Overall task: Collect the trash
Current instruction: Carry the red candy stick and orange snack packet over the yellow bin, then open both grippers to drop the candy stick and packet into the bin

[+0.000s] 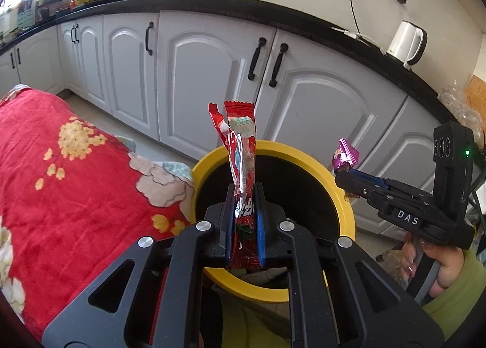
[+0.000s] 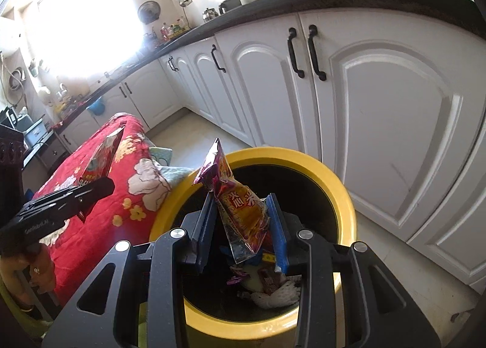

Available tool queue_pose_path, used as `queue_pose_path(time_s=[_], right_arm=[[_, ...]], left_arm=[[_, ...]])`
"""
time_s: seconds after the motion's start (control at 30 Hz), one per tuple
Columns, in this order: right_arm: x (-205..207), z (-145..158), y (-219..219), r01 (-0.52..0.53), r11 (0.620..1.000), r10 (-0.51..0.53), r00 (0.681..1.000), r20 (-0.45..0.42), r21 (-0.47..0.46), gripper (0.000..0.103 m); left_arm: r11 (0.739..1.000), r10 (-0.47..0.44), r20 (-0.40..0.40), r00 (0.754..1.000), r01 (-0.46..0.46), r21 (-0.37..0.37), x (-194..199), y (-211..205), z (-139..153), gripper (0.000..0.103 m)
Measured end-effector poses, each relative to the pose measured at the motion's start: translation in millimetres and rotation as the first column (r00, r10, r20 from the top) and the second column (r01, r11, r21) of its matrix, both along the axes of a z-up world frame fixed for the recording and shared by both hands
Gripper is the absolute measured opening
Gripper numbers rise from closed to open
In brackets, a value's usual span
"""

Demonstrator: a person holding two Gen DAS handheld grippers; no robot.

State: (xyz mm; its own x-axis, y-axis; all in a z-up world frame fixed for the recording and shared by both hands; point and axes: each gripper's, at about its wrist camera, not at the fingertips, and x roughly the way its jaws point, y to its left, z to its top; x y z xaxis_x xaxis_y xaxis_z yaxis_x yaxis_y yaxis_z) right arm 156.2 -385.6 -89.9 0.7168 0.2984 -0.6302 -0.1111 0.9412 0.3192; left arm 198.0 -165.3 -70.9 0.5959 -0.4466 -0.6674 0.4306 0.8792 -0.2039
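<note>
Holding two snack wrappers over the yellow bin

Standing upright between the blue pads of the left gripper [image 1: 246,220], the red wrapper [image 1: 241,165] is being pinched tight, the jaws closed onto its lower part while its torn top is sticking up above the bin's far rim. The purple and orange wrapper [image 2: 240,205] is sitting between the fingers of the right gripper [image 2: 243,232]; those jaws are standing partly apart, and whether the pads are pressing it cannot be told from the right wrist view. From the left wrist view its purple end is poking out of the right gripper's tip. Both grippers are hovering above the yellow-rimmed trash bin [image 2: 343,196], which is holding crumpled paper and other wrappers [image 2: 267,287] at its bottom. Just beside the bin a red floral cloth [image 1: 76,172] is covering a surface. White cabinets [image 1: 206,74] with black handles are running behind, and a white kettle [image 1: 405,42] is standing on the dark countertop
</note>
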Motion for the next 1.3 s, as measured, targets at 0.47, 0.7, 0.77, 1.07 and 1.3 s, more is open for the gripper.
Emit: queue_pose_path(time_s=[0.47, 0.7, 0.77, 1.07, 1.3], right_arm=[[8.5, -31.3, -1.0, 0.006, 0.999, -0.002, 0.996, -0.094, 0.047, 0.034], [11.3, -40.1, -5.0, 0.025, 0.998, -0.019, 0.993, -0.116, 0.049, 0.037], [11.3, -41.5, -6.6, 0.032, 0.998, -0.025, 0.993, -0.117, 0.054, 0.037], [11.4, -44.7, -9.3, 0.048, 0.997, -0.041, 0.992, -0.123, 0.059, 0.048], [8.7, -39.8, -12.7, 0.063, 0.996, -0.057, 0.993, -0.107, 0.055, 0.060]], left_arm=[[0.996, -0.057, -0.071, 0.996, 0.061, 0.057, -1.0, -25.3, -32.3, 0.008], [0.994, -0.073, -0.113, 0.991, 0.082, 0.078, 3.6, -37.5, -47.3, 0.009], [0.993, -0.076, -0.119, 0.990, 0.086, 0.085, 4.7, -40.3, -50.2, 0.009], [0.991, -0.076, -0.138, 0.987, 0.090, 0.097, 6.8, -44.3, -56.8, 0.010], [0.991, -0.062, -0.150, 0.987, 0.079, 0.108, 7.0, -40.0, -59.1, 0.037]])
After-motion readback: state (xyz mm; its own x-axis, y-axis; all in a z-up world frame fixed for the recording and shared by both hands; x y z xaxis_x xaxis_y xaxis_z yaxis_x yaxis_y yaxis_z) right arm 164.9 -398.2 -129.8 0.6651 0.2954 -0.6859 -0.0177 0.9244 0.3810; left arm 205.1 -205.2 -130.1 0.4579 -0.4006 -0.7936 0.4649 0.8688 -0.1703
